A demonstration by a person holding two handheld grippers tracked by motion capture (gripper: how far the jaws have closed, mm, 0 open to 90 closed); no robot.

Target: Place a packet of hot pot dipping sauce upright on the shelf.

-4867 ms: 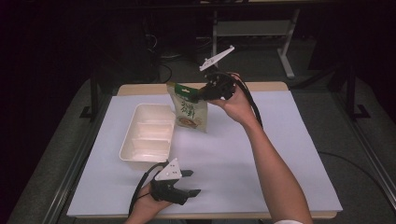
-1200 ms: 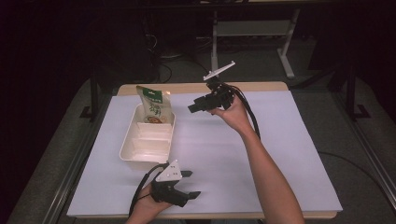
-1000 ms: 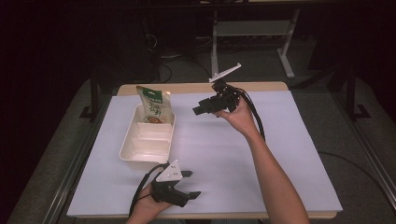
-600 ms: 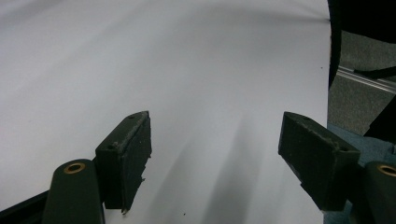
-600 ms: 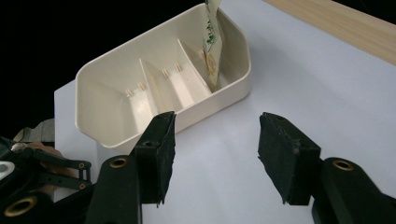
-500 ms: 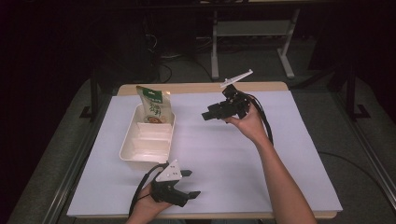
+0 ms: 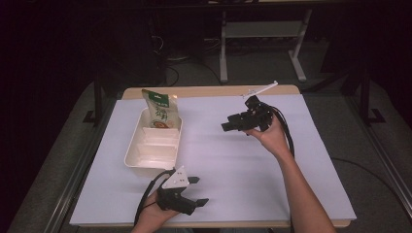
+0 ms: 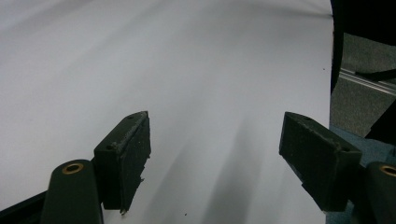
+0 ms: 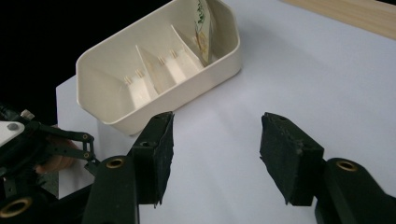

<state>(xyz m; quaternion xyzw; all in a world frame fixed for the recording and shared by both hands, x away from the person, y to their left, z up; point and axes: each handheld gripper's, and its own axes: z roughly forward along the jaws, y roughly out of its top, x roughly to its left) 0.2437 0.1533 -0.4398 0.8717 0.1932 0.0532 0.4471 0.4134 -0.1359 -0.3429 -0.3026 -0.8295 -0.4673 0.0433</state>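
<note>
The snack pouch [image 7: 159, 110] stood upright in the far compartment of the tray [image 7: 138, 160], well left of the right claw [image 7: 232, 124]. That claw's jaws had just been opening, nothing between them. The left claw [image 7: 197, 190] rested released, empty. Placement looked done.

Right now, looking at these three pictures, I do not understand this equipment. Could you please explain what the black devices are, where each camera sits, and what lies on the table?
A person holds a black two-jaw claw in each hand. One camera looks down from above; one rides on each claw. The left claw rests near the table's front edge, open and empty. The right claw hovers over the white table cover, open, holding nothing. On the cover stands a cream plastic tray with compartments. A green-and-cream snack pouch stands upright in its far compartment.
</note>
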